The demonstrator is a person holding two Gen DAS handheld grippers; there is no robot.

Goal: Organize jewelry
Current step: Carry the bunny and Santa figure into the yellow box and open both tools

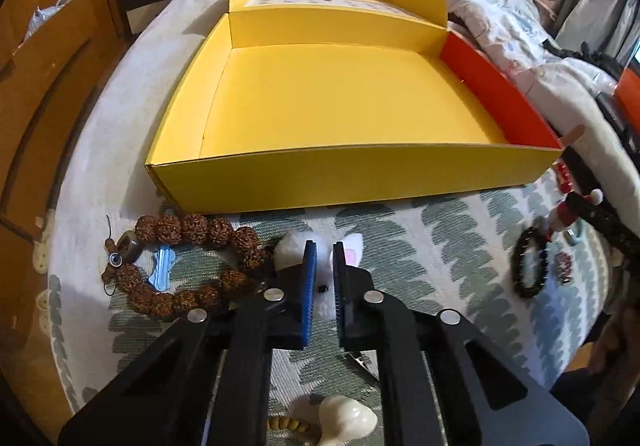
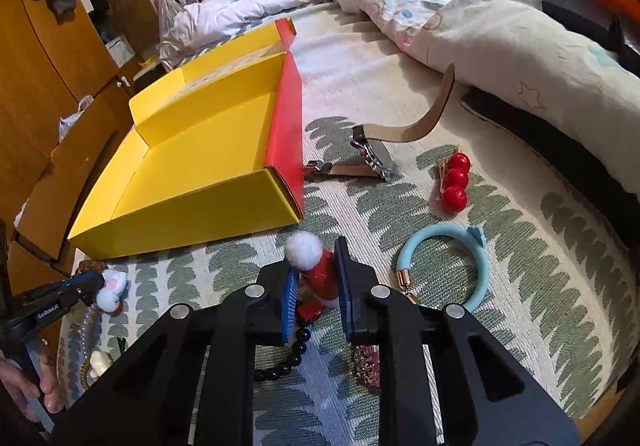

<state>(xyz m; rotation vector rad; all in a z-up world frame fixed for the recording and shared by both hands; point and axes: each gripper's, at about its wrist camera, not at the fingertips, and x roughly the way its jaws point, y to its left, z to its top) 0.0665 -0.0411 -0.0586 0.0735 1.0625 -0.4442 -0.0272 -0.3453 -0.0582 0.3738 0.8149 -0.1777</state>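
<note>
Both grippers have clamped pieces on the bed: left gripper [image 1: 324,266] on a white bunny charm [image 1: 325,286], right gripper [image 2: 318,274] on a red pompom ornament [image 2: 316,278]. Picking up is under way; next, lift each into the yellow box [image 1: 340,178].

Box [image 1: 352,102] yellow, right wall red. Bedspread [image 2: 460,246] cream, grey-green leaf print. Bracelet [image 1: 188,266] rust-brown; ring [image 2: 452,266] pale blue (gold cap).

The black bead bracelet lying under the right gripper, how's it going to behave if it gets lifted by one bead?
The black bead bracelet would probably hang limp: its beads lie in a loose curve like a strung strand. The beads look round and glossy, so they may slip between flat pads. It looks small, so likely light, though it may drag against the red ornament that appears to overlap it.
</note>
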